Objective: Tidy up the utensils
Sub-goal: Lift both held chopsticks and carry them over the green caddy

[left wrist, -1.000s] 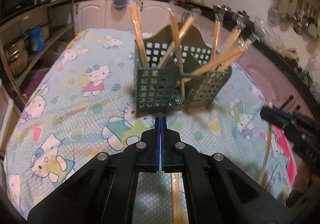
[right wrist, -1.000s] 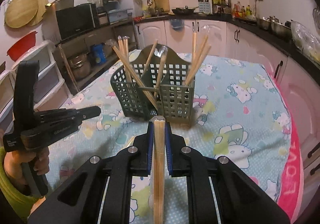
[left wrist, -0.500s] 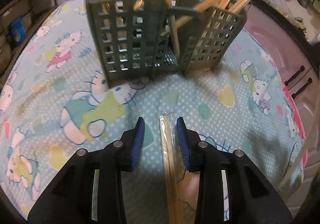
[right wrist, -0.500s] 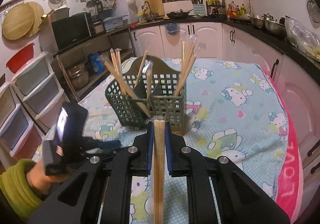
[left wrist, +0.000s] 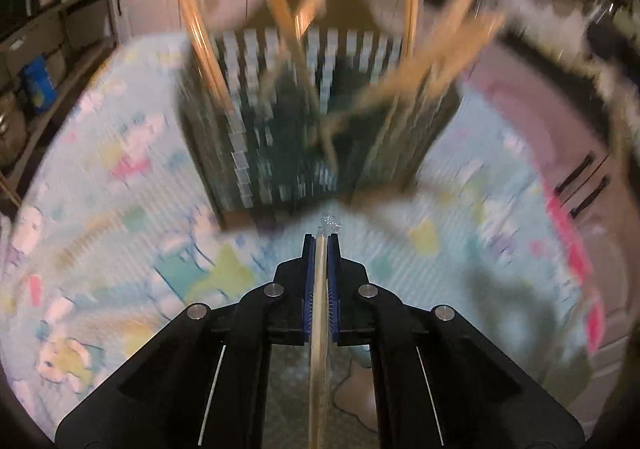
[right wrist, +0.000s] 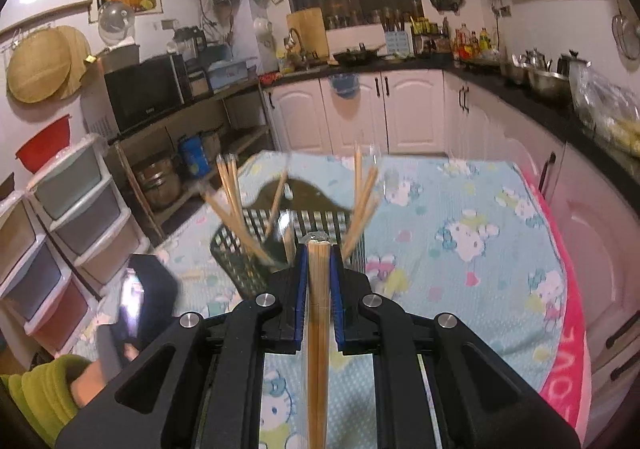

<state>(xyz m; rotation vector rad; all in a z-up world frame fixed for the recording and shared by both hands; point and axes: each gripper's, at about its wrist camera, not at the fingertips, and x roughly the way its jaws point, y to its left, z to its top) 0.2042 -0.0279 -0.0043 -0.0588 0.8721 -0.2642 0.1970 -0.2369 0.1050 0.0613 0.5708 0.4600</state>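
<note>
Chopsticks, a wrapped pair (left wrist: 320,329), sat pinched between the pads of my left claw (left wrist: 321,245), which was closed down to just the pair's width, the wrapper's clear tip poking out past the fingertips toward twelve o'clock. My right claw (right wrist: 319,257) was likewise closed tight on a second pair (right wrist: 318,329), held above the bench with the tip level with the fingertips.

Just ahead of the left claw, at twelve o'clock, stood the green lattice caddy (left wrist: 312,129), already bristling with other chopsticks (left wrist: 200,37) that leaned out at eleven, twelve and two o'clock. In the right view the caddy (right wrist: 240,261) lay low at eleven o'clock, partly hidden behind my own fingers.

The left view was badly smeared, so I judged that claw was moving fast. That was the main hazard: at such speed the tip could strike the caddy's front wall or a divider rather than clear the rim, and the light caddy might tip or slide on the cartoon-print cloth (right wrist: 460,209). The leaning sticks crowded the openings, so an incoming pair could catch on them and lever some out. The slick wrapper could also let a pair slip through the pads. With both claws loaded and near the same caddy, they could knock each other.
</note>
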